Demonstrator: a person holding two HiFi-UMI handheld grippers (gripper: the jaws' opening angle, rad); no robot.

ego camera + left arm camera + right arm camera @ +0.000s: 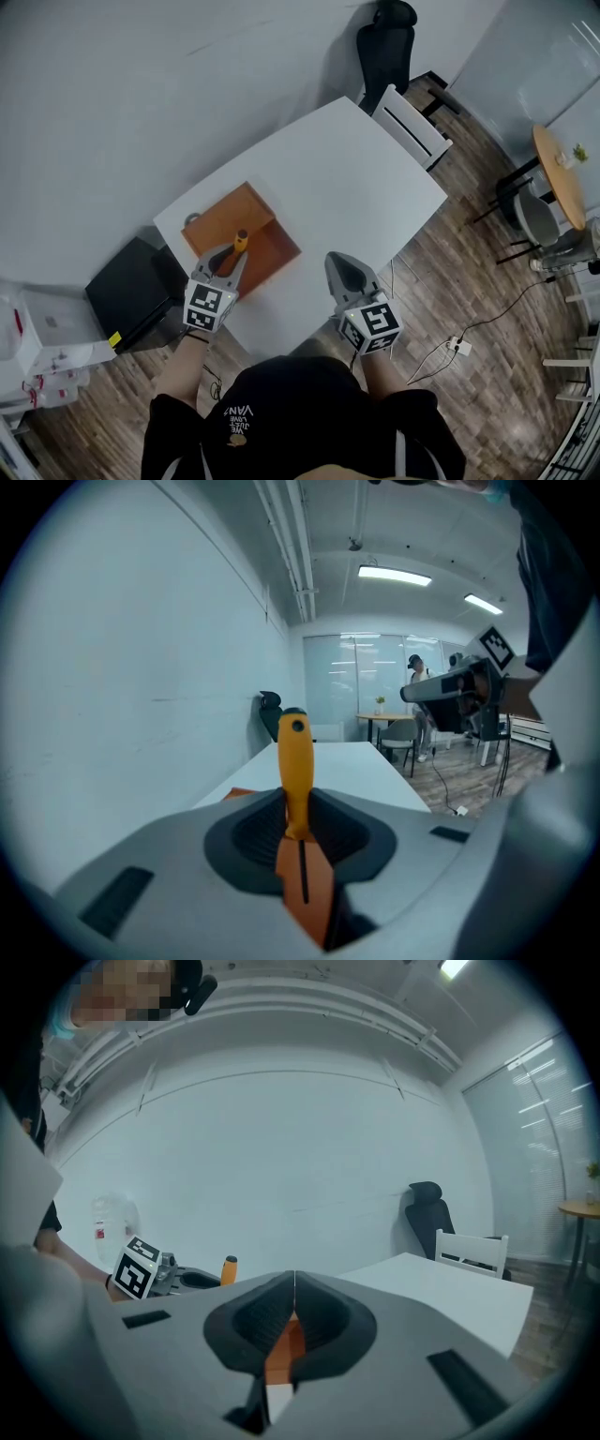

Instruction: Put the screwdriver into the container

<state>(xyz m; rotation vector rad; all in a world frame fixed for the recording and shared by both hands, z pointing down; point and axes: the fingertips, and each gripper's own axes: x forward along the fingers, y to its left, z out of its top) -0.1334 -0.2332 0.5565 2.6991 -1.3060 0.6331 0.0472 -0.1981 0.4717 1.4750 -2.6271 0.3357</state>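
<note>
The screwdriver (241, 241) has a yellow-orange handle and stands upright between my left gripper's (230, 255) jaws, which are shut on it. It hangs over the open orange container (225, 214) at the table's left end. In the left gripper view the handle (296, 771) rises straight out of the jaws, and the container's orange floor (306, 892) shows below. My right gripper (342, 267) hovers to the right over the table's front edge, shut and empty. The right gripper view shows its jaws (294, 1288) meeting, with the screwdriver handle (229, 1269) at left.
The white table (356, 178) stretches away to the right of the container. A black office chair (386, 47) and a white chair (412, 127) stand at its far end. A black box (136, 291) sits on the floor at left, and a cable with a plug (459, 345) lies at right.
</note>
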